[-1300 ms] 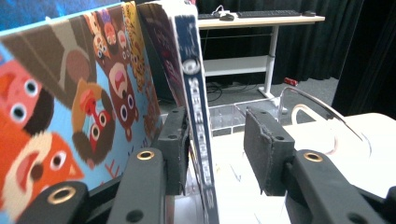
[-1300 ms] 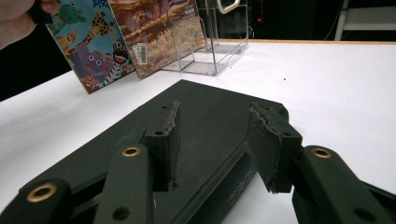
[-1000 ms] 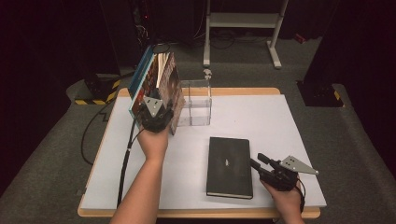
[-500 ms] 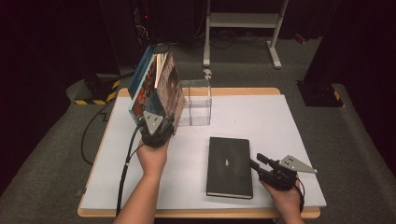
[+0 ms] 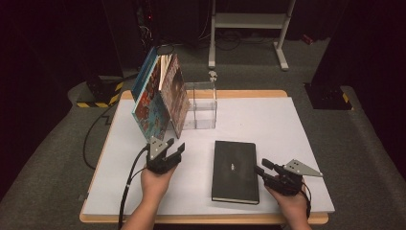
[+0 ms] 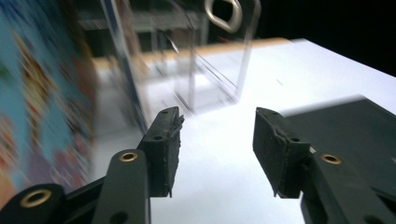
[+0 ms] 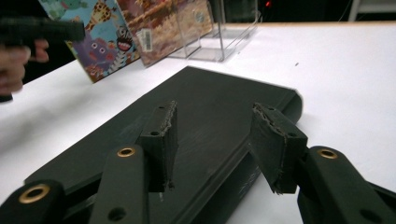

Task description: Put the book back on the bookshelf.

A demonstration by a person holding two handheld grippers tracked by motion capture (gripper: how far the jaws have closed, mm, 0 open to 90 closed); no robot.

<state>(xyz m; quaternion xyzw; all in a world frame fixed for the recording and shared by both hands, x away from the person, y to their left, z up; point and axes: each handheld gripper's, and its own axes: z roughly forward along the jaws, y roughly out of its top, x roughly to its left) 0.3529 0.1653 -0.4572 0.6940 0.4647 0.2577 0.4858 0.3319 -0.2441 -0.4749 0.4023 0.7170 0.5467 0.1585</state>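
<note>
Two picture books (image 5: 160, 98) lean tilted against a clear acrylic stand (image 5: 201, 105) at the far left of the white bench (image 5: 287, 124), their bright covers facing my side. My left claw (image 5: 173, 149) sits just in front of them, near their lower edge but apart from it; its jaws have just been opening and now stand half apart with nothing between them, only bare bench showing in the left gripper view between the pads (image 6: 169, 140). A black hardcover book (image 5: 234, 170) lies flat on the bench to the right of that claw. My right claw (image 5: 261, 167) rests at that book's right edge, jaws half apart; in the right gripper view the pads (image 7: 275, 140) hover over the cover's corner without pressing on it.
</note>
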